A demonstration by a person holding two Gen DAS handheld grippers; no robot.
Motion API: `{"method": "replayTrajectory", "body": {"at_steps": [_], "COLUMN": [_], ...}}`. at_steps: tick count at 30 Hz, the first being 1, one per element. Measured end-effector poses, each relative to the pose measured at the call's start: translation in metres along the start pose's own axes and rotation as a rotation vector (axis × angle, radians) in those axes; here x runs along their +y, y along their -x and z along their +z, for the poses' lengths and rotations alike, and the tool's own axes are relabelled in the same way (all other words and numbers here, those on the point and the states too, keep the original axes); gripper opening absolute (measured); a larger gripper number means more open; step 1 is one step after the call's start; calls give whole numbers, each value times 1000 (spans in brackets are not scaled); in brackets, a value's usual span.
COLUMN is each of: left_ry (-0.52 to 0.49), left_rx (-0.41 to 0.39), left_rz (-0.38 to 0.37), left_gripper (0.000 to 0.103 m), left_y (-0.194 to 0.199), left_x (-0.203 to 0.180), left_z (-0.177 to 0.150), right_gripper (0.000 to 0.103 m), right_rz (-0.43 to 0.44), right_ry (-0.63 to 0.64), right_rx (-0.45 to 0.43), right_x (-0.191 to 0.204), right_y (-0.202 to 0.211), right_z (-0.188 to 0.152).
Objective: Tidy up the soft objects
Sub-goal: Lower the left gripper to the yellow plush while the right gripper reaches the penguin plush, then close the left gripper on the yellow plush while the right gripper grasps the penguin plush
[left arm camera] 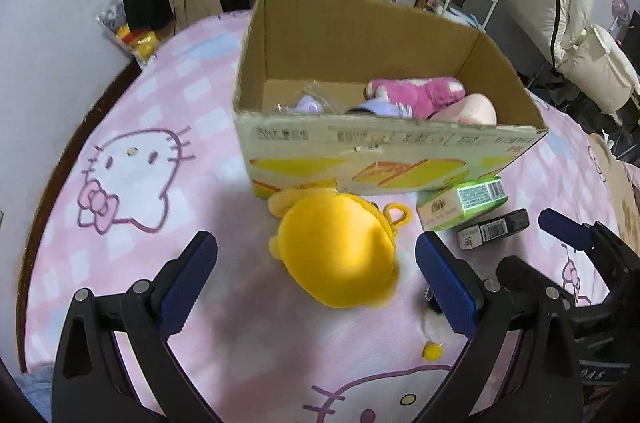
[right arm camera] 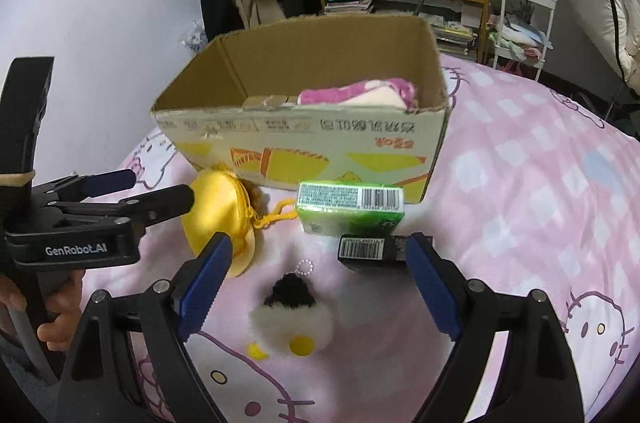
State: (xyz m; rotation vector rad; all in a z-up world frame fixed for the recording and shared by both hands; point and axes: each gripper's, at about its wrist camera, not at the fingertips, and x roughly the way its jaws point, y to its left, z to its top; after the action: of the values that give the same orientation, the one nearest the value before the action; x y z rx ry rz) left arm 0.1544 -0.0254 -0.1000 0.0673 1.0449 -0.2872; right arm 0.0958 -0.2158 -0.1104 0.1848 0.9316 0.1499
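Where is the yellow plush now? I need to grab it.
In the left wrist view, the yellow plush lies on the bedsheet between the open left gripper fingers, before the cardboard box.
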Motion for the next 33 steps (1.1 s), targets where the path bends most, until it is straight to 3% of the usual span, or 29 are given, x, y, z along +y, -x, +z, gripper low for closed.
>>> {"method": "replayTrajectory", "body": {"at_steps": [16, 19, 24, 28, 33], "left_ry": [-16, -36, -37, -48, -37], "left_rx": [128, 143, 183, 185, 190], "left_rz": [-31, -9, -7, 26, 14], "left_gripper": [98, 98, 98, 98, 91], "left_y": [-45, -51, -68, -77, -85], "left_x": [-13, -17, -21, -21, -23], "left_z": [-3, -6, -10, -10, -12], "right_gripper": [92, 91, 79, 60, 59], "right_rz": [26, 27, 22, 18, 8], "right_ry": [22, 41, 34, 21, 9], "right_rx": [158, 196, 285, 351, 341], "right_x": [11, 16, 18, 16, 14], "right_y": [-31, -37, -56, -70, -71], "right_z": [-14, -19, -25, -30, -32]}}
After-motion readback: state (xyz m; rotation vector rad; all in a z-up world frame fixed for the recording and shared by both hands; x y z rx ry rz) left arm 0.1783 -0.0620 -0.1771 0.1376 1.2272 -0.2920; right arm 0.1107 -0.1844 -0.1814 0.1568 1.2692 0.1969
